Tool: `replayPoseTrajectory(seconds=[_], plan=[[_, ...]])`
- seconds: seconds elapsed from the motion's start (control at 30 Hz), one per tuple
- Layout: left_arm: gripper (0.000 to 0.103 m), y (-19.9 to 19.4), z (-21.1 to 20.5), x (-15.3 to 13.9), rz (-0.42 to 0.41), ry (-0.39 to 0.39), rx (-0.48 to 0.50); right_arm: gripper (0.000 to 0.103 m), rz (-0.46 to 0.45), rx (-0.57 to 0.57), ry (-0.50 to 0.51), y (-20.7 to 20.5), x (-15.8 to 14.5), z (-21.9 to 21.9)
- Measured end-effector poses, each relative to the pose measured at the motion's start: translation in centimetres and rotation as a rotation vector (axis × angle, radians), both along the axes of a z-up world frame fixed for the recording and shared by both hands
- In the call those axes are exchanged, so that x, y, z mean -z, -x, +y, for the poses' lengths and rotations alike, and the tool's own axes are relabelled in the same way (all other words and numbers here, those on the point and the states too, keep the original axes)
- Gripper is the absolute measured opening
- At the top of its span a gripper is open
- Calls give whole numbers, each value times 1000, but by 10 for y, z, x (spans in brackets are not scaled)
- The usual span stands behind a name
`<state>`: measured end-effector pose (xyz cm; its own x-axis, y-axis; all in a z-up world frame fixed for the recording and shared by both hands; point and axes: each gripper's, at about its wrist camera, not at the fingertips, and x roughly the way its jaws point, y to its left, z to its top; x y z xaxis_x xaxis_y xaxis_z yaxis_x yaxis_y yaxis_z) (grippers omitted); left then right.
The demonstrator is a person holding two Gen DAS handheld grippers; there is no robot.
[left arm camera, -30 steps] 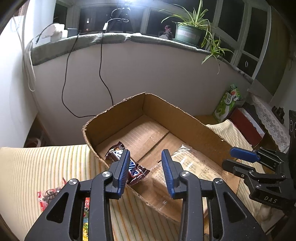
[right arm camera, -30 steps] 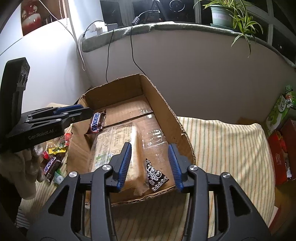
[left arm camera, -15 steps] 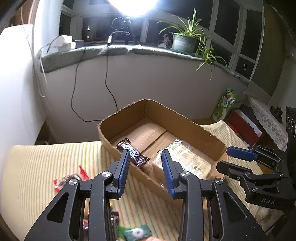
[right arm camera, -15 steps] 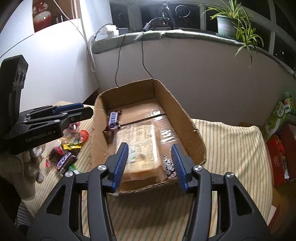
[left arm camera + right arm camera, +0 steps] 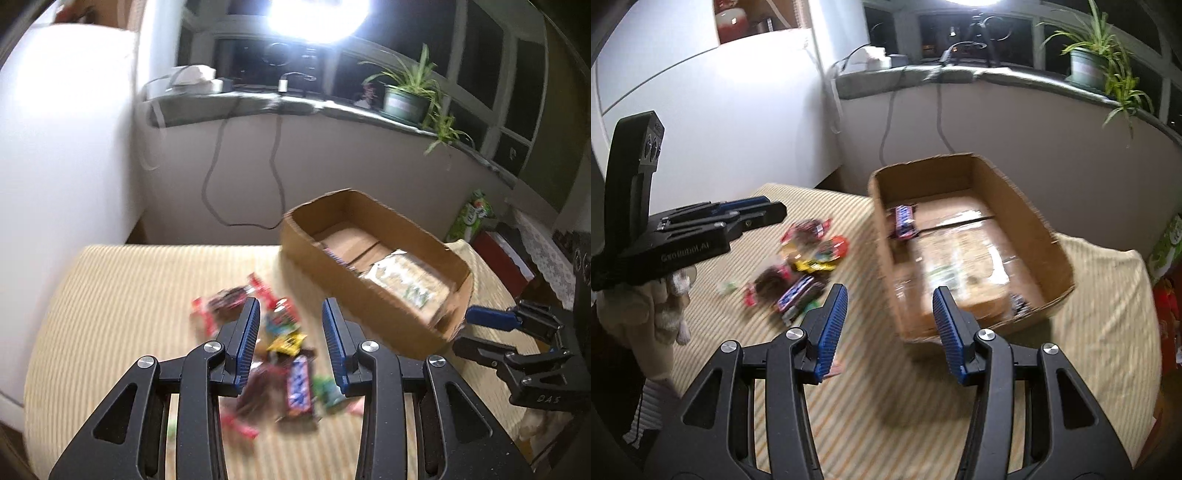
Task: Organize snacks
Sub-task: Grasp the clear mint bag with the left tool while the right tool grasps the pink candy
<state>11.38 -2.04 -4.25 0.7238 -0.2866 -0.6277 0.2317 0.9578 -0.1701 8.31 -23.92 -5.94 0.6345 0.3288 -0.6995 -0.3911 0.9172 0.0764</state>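
At the far left of the right wrist view, the left gripper (image 5: 775, 212) is seen from the side, carried by a hand in a pale glove (image 5: 655, 306). Its jaws are held apart with nothing between the pads, as the left wrist view shows, where the left gripper (image 5: 290, 345) hangs above a blurred pile of snacks (image 5: 273, 350). The pile is spread on a tabletop covered by a yellow striped cloth (image 5: 122, 295); a blue-wrapped bar (image 5: 300, 384) lies near its lower edge, with a yellow packet (image 5: 287, 343) just above it.

To the right of the pile, a cardboard box (image 5: 1023, 206) stands open on the same cloth. Inside it a blue-wrapped chocolate bar (image 5: 905, 221) leans against the left wall, a large clear-wrapped packet (image 5: 955, 273) lies flat on the floor of the box, and a small dark packet (image 5: 1019, 304) is seen in the near right corner.

The right gripper (image 5: 890, 328) is held before the box's near wall; its jaws have just been opening and stand apart, gripping nothing.

On the windowsill at the far right, a potted plant (image 5: 1089, 62) is seen.
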Motion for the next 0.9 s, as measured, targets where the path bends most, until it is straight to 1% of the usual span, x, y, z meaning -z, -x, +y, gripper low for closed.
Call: replayPoseTrajectory(seconds=[0.13, 0.23, 0.33, 0.47, 0.67, 0.9], plan=[[34, 15, 25, 8, 15, -3, -46, 50, 35, -34, 8, 5, 17, 15], [34, 23, 45, 17, 37, 8, -84, 50, 57, -54, 15, 9, 27, 22], [39, 32, 58, 28, 67, 17, -109, 50, 80, -71, 29, 12, 38, 28], [39, 40, 69, 45, 107, 17, -124, 50, 110, -94, 37, 15, 52, 38], [39, 45, 83, 65, 142, -31, -153, 50, 136, -122, 71, 23, 71, 54], [39, 47, 88, 82, 181, -78, -126, 50, 160, -120, 94, 19, 86, 59]])
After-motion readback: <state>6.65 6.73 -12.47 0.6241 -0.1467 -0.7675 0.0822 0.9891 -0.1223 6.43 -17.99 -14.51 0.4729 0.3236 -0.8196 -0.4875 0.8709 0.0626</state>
